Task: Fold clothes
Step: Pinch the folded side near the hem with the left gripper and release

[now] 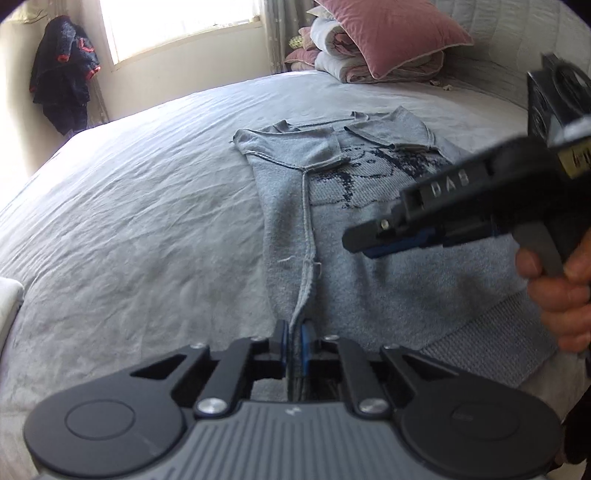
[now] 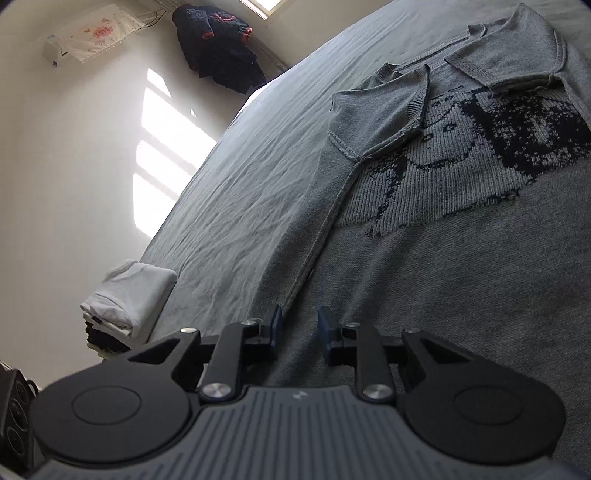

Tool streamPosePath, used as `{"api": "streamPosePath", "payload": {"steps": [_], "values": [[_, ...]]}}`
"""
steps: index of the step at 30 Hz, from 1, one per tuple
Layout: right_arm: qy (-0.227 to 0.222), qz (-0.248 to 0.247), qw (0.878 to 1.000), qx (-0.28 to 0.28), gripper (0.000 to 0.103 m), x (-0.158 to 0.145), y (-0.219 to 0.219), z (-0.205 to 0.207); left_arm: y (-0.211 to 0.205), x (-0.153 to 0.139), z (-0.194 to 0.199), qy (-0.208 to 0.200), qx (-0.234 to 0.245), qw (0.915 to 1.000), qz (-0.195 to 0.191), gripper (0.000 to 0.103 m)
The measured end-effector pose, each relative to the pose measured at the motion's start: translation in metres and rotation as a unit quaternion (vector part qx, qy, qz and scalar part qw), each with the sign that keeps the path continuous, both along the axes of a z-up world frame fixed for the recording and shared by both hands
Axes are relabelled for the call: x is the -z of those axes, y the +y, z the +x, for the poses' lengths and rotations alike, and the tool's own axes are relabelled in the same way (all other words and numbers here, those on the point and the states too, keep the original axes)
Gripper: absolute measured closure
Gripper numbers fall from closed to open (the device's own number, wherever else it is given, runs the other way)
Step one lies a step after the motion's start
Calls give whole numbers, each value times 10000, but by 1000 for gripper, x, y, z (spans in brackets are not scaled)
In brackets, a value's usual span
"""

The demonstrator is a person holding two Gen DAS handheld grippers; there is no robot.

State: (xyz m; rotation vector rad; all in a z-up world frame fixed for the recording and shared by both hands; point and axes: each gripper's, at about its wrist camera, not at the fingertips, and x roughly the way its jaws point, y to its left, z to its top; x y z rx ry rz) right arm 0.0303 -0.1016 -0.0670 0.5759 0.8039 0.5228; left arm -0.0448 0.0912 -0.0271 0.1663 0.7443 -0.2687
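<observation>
sweater, grey knit with a dark blue pictured panel across the chest, lies flat on the bed, inside out by the look of its raised seams, with its neck toward the head of the bed and its ribbed hem at the near edge. both short sleeves are folded in over the chest. its left side is folded over the body, the seam running down that flap to the near edge. the left gripper is clamped on that folded edge close to the hem, blue pads pressing the cloth from both sides. the right gripper hovers low over the sweater's body just beside the same folded edge, its jaws apart with nothing between them; in the left wrist view a hand grips its handle. pillows are stacked at the head of the bed, a folded white cloth sits at the bed's left near corner, and dark clothes hang by the window.
</observation>
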Motion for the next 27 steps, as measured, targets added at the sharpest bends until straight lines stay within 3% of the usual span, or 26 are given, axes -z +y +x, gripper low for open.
{"api": "streamPosePath", "payload": {"steps": [3, 6, 14, 22, 27], "values": [[-259, -423, 9985, -220, 80, 2, 15, -12, 16, -12, 5, 152, -260, 9970, -712, 96], [-451, -486, 9966, -492, 80, 4, 27, -23, 22, -16, 6, 290, -338, 9919, -1188, 96], [-428, -330, 9921, -1132, 81, 13, 62, -65, 13, -15, 1, 483, -248, 9867, -1534, 99], [211, 471, 9880, -1452, 81, 21, 48, -94, 2, -5, 4, 759, -149, 9796, -1854, 99], [406, 287, 9834, -1747, 81, 24, 51, -117, -12, 9, 8, 963, -77, 9760, -1954, 99]]}}
